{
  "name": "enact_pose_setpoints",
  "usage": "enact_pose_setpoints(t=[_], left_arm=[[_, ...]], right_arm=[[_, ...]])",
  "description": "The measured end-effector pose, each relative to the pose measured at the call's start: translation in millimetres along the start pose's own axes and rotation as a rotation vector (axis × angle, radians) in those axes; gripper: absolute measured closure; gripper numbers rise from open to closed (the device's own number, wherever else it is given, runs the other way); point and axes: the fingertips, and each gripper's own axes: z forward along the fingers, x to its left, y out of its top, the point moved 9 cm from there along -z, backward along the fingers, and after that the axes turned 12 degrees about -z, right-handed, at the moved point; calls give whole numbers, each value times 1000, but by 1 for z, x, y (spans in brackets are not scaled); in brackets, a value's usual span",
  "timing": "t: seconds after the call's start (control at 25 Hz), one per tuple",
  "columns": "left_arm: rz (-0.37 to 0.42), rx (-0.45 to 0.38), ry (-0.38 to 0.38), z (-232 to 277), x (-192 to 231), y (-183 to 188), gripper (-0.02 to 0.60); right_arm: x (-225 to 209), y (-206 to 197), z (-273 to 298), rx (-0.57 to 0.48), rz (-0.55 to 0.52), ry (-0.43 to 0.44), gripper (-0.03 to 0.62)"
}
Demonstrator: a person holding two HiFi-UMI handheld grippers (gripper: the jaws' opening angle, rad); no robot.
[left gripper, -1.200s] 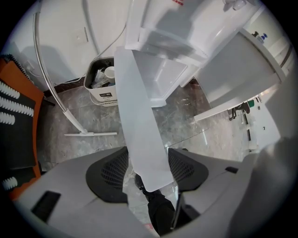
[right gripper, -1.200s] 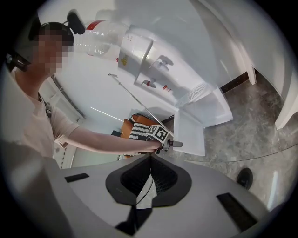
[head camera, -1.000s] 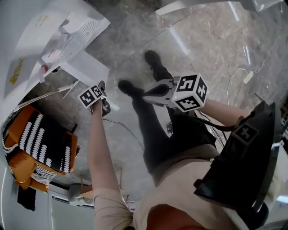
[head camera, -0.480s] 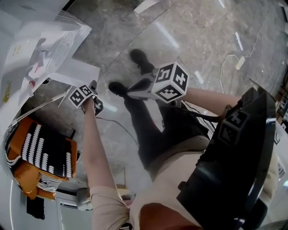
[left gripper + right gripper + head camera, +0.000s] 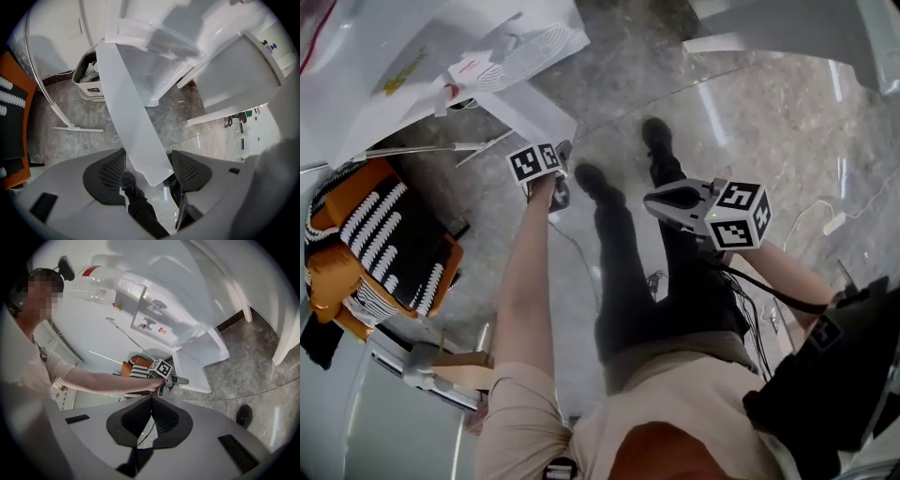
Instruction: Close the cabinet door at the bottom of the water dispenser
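Door point(image 5: 131, 122) edge between left tongs point(image 5: 148, 163), just opening, right tongs point(image 5: 151, 401) closed

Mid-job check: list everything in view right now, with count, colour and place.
water dispenser: one, white, top left in the head view, clear bottle on top.
cabinet door: one, white, open at the dispenser's base.
striped fabric item: one, orange, black and white, on the floor beside the dispenser.
bin: one, white, on the floor by the dispenser.
floor wiper: one, pale, near the bin.
cable: one, white, on the floor at right.
left gripper: one, grey, jaws apart, just been opening, the door's corner between them.
right gripper: one, grey, jaws shut, empty.
person's legs: two, black, standing on the floor.
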Motion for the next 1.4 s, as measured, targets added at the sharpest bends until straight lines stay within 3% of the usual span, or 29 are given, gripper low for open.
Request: enact_pose_setpoints(t=[0.12, 0.4, 0.88, 1.4], left_arm=[[-44, -39, -38, 2, 2, 5, 302], [-55, -55, -118, 7, -6, 8, 288], [-43, -81, -146, 12, -16, 11, 272], [-140, -88, -191, 20, -31, 21, 267]], right_arm=[[-11, 7, 6, 11, -17, 12, 582], [-6, 8, 14, -15, -19, -9, 582], [-5, 8, 14, -36, -20, -1, 582], [-14, 10, 0, -61, -11, 0, 582]])
